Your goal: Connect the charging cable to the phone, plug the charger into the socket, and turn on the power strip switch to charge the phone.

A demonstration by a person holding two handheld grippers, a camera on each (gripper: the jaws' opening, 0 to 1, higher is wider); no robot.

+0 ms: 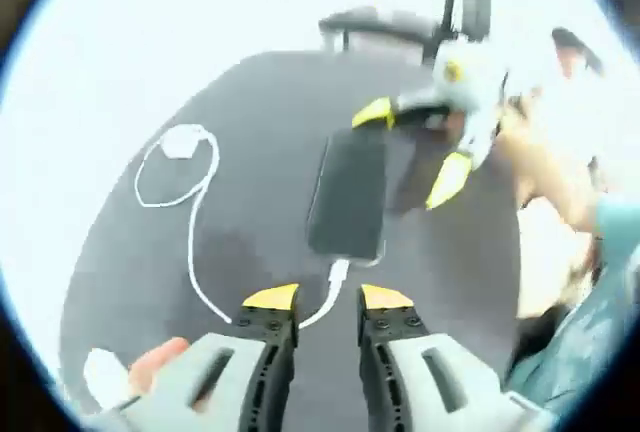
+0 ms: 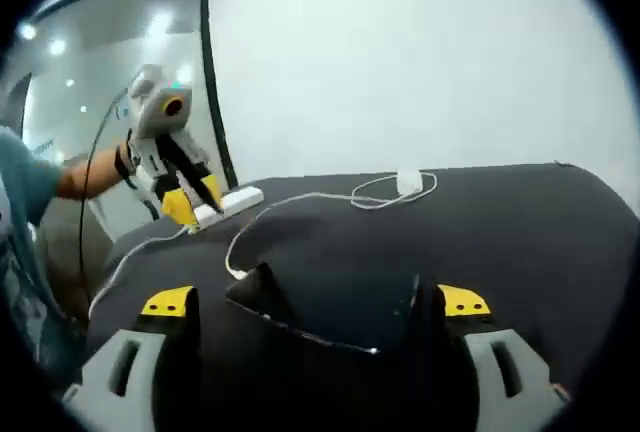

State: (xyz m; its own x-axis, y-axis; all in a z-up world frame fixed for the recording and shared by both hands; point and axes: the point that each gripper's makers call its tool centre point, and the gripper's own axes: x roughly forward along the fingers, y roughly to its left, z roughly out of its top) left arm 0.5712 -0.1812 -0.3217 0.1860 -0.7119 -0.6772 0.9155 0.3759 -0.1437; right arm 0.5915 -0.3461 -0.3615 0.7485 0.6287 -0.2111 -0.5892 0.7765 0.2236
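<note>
The black phone (image 1: pixel 348 192) lies on the dark table (image 1: pixel 250 102) with the white cable's plug (image 1: pixel 336 274) at its near end. From there the cable (image 1: pixel 192 242) loops to the white charger (image 1: pixel 182 142). My left gripper (image 1: pixel 329 298) is open just short of the plug, its yellow tips on either side of the cable. My right gripper (image 1: pixel 412 144) comes in from the right, open at the phone's far end. In the right gripper view the phone (image 2: pixel 330 307) sits between my wide-open right gripper (image 2: pixel 315 301). The left gripper (image 2: pixel 195 202) hovers near the white power strip (image 2: pixel 236 198).
A person's hand (image 1: pixel 150 362) and a blurred white object (image 1: pixel 100 377) show at the lower left of the left gripper view. A person in a teal sleeve (image 1: pixel 600 282) is at the right. A glass partition (image 2: pixel 110 62) stands behind the table (image 2: pixel 520 242). The charger (image 2: pixel 408 182) rests mid-table.
</note>
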